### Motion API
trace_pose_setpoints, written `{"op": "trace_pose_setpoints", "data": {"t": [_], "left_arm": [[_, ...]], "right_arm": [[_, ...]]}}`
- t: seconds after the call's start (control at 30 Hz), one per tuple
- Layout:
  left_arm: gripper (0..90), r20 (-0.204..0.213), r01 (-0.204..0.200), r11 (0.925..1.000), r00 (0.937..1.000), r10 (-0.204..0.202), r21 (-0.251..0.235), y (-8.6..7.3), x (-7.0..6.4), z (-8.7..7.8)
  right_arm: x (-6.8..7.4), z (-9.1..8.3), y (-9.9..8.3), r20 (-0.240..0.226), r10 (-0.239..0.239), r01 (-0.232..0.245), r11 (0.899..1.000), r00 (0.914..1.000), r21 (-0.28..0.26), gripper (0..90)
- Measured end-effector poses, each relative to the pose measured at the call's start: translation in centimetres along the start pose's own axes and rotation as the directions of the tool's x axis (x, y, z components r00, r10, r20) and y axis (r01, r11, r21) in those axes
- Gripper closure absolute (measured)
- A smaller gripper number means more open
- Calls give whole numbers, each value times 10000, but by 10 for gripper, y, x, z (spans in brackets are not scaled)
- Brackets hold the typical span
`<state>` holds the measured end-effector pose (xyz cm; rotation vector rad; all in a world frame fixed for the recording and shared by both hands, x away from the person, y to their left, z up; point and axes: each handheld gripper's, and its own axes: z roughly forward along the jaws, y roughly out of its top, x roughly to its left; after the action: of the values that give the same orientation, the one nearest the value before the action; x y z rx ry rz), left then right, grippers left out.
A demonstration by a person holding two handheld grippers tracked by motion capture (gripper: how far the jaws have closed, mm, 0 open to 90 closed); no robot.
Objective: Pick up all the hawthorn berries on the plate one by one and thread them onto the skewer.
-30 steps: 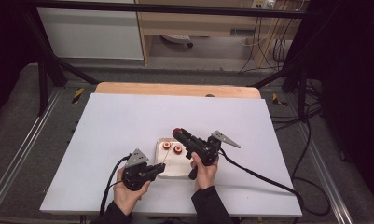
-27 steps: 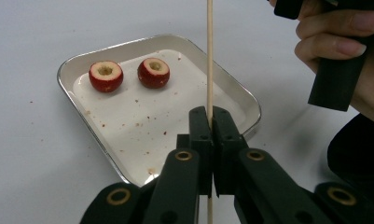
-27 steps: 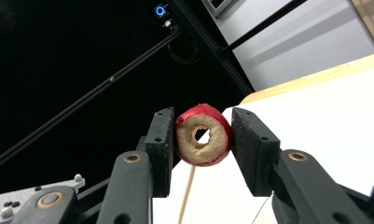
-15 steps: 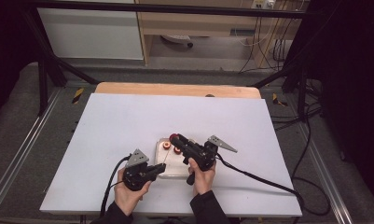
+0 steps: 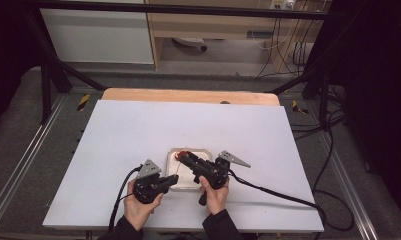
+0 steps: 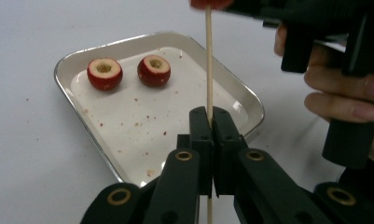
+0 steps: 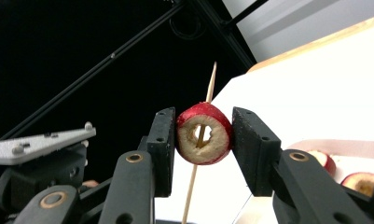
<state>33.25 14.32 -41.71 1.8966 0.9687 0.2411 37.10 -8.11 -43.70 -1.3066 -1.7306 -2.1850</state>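
Left gripper (image 6: 211, 140): I clench the skewer (image 6: 208, 60) upright
Right gripper (image 7: 201, 140): I grasp the cored fruit (image 7: 204, 134), skewer through its hole

No readable text, no labels or brand marks, no numbers or signs on the counter (image 5: 138, 130), on the tray (image 6: 77, 60), or on either gripper body

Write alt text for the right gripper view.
The right gripper clamps a red cored fruit between its black jaws, with a thin wooden skewer passing through the fruit's hole. Behind lie the white table and a dark background.
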Motion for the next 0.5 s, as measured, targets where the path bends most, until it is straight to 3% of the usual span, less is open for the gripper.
{"op": "trace_pose_setpoints", "data": {"t": [0.5], "left_arm": [[883,-145,-241,9996,9996,243,125,2,3,6]], "right_arm": [[1,1,-20,10,-64,62,9937,10000,1120,614]]}}
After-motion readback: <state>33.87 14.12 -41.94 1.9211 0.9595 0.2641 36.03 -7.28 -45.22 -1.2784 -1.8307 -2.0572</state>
